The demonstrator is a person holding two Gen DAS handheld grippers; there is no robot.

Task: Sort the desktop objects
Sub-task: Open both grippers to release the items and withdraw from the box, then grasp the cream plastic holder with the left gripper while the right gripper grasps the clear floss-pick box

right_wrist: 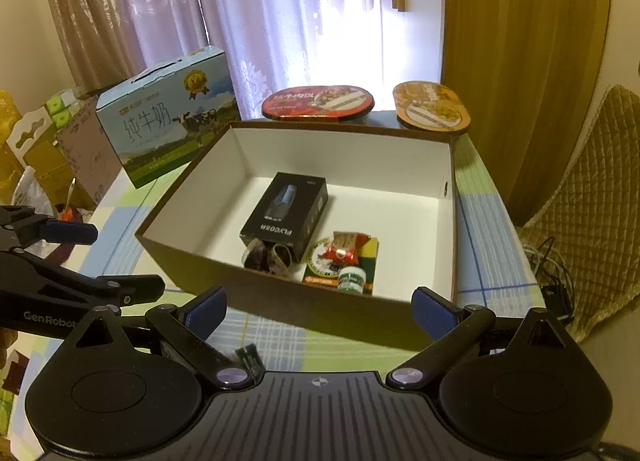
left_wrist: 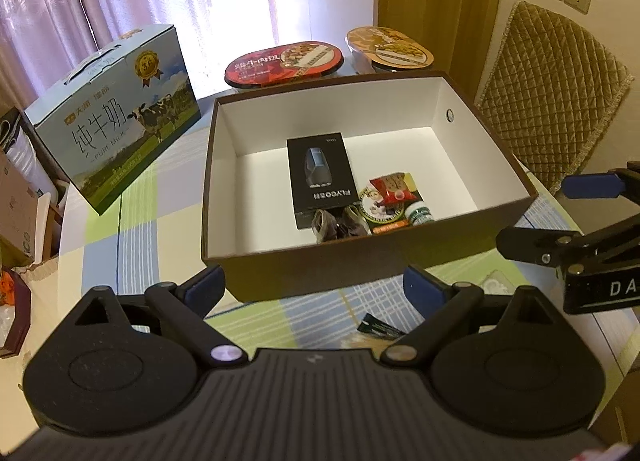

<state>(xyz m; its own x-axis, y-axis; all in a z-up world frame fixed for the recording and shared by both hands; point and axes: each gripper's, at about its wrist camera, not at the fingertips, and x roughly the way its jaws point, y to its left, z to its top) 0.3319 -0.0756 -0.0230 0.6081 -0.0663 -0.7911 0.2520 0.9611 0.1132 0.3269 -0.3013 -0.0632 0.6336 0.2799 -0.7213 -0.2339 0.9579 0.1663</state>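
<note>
A brown box (left_wrist: pixel 320 267) (right_wrist: pixel 180 261) with a white inside stands open on the checked tablecloth. Near its front wall lie a black FLYCO carton (left_wrist: pixel 322 179) (right_wrist: pixel 286 213), a crumpled brown-grey item (left_wrist: pixel 340 226) (right_wrist: pixel 266 257), a red snack packet (left_wrist: pixel 394 187) (right_wrist: pixel 344 247) on a green sachet (left_wrist: pixel 380 209) (right_wrist: pixel 320 265), and a small white bottle (left_wrist: pixel 419 215) (right_wrist: pixel 352 279). My left gripper (left_wrist: pixel 314 289) (right_wrist: pixel 116 257) hovers open and empty before the box. My right gripper (right_wrist: pixel 320 311) (left_wrist: pixel 560 213) is open and empty too, at the box's front right. A small dark green packet (left_wrist: pixel 378 327) lies on the cloth beneath them.
A blue milk carton (left_wrist: pixel 116 121) (right_wrist: pixel 168 117) stands left of the box. Two oval instant-meal bowls (left_wrist: pixel 284 61) (left_wrist: pixel 390 47) sit behind it by the curtain. A quilted chair (left_wrist: pixel 552 101) (right_wrist: pixel 592 189) is on the right, cables (right_wrist: pixel 556 273) below it, cardboard boxes (left_wrist: pixel 20 201) on the left.
</note>
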